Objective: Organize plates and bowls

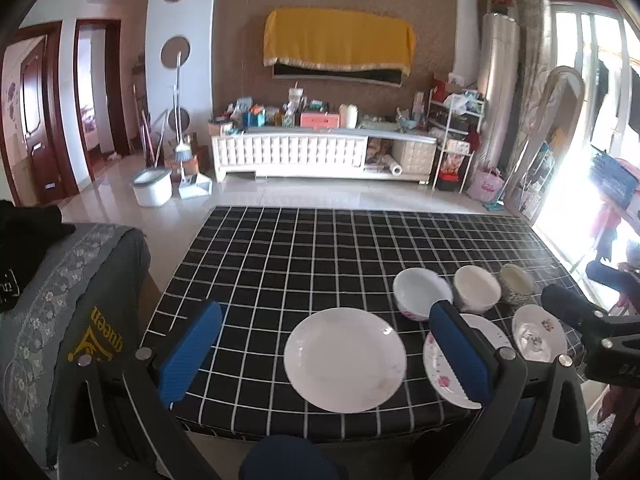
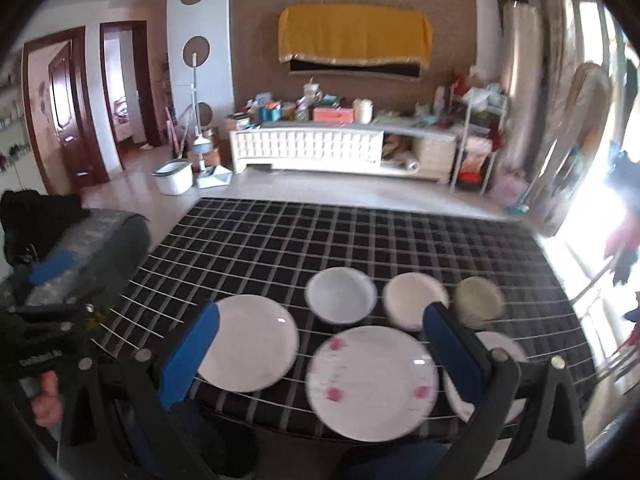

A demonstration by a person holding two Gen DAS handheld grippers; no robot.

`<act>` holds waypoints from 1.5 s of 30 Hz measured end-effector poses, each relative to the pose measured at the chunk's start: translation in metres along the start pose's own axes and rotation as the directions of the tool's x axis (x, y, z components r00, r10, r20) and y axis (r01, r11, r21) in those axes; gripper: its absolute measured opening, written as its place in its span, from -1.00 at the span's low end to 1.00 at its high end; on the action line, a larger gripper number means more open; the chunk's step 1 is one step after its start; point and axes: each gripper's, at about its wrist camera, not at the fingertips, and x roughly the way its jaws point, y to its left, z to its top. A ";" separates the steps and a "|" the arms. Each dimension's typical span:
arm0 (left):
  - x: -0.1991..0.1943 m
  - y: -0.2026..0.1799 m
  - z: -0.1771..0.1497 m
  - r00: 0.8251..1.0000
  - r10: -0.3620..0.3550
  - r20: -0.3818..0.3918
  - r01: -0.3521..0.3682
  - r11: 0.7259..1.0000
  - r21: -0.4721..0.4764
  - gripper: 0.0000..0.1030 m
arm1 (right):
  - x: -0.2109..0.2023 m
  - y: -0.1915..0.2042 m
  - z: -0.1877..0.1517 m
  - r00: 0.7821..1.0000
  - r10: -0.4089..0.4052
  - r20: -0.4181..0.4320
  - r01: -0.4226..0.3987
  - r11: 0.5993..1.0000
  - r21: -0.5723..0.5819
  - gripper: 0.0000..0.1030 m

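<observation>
A plain white plate (image 1: 345, 359) (image 2: 249, 342) lies near the front edge of the black checked table (image 1: 300, 248) (image 2: 360, 232). To its right lie a pink-flowered plate (image 1: 440, 364) (image 2: 372, 380) and a small plate (image 1: 538, 332) (image 2: 502, 346). Behind them stand three bowls: white (image 1: 422, 294) (image 2: 341, 294), cream (image 1: 477, 288) (image 2: 414, 300) and patterned (image 1: 516, 283) (image 2: 479, 302). My left gripper (image 1: 326, 354) is open and empty above the white plate. My right gripper (image 2: 320, 356) is open and empty above the plates.
A grey covered seat (image 1: 72, 300) stands left of the table. Beyond the table are bare floor, a white bucket (image 1: 152, 186), a cluttered TV cabinet (image 1: 320, 152) and shelves (image 1: 452, 136). A bright window (image 1: 600, 120) is on the right.
</observation>
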 end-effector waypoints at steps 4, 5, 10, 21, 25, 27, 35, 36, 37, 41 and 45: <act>0.032 0.021 0.004 0.998 0.009 -0.066 -0.011 0.999 -0.032 1.00 | 0.034 0.006 0.007 0.997 0.039 -0.067 -0.038 0.999 0.013 0.99; 0.040 0.025 0.003 0.996 0.013 -0.085 -0.016 0.999 -0.040 1.00 | 0.044 0.009 0.008 0.994 0.053 -0.096 -0.053 0.999 0.008 0.99; 0.088 0.045 -0.009 0.979 0.070 -0.193 -0.084 0.994 -0.067 1.00 | 0.094 0.021 0.003 0.972 0.107 -0.209 -0.108 0.994 0.006 0.99; 0.174 0.072 -0.048 0.921 0.033 -0.388 -0.094 0.986 -0.140 1.00 | 0.187 0.043 -0.022 0.925 0.060 -0.375 -0.096 0.992 -0.078 0.99; 0.198 0.076 -0.055 0.892 0.032 -0.451 -0.105 0.985 -0.137 1.00 | 0.213 0.043 -0.034 0.902 0.061 -0.428 -0.108 0.990 -0.088 0.99; 0.208 0.079 -0.059 0.877 0.015 -0.480 -0.099 0.984 -0.151 1.00 | 0.223 0.042 -0.039 0.891 0.073 -0.448 -0.122 0.989 -0.081 0.96; 0.234 0.075 -0.071 0.844 0.014 -0.536 -0.094 0.988 -0.121 0.81 | 0.251 0.042 -0.054 0.863 0.060 -0.502 -0.126 0.987 -0.098 0.53; 0.236 0.074 -0.072 0.841 0.018 -0.541 -0.096 0.988 -0.117 0.69 | 0.254 0.042 -0.056 0.857 0.056 -0.513 -0.125 0.987 -0.101 0.46; 0.237 0.075 -0.074 0.835 0.017 -0.550 -0.098 0.988 -0.117 0.64 | 0.256 0.041 -0.058 0.854 0.054 -0.518 -0.123 0.987 -0.101 0.42; 0.245 0.073 -0.083 0.808 -0.010 -0.589 -0.082 0.988 -0.131 0.55 | 0.260 0.038 -0.063 0.846 0.057 -0.531 -0.124 0.988 -0.092 0.22; 0.248 0.070 -0.089 0.790 -0.020 -0.613 -0.078 0.988 -0.133 0.11 | 0.263 0.040 -0.068 0.835 0.066 -0.546 -0.137 0.986 -0.090 -0.13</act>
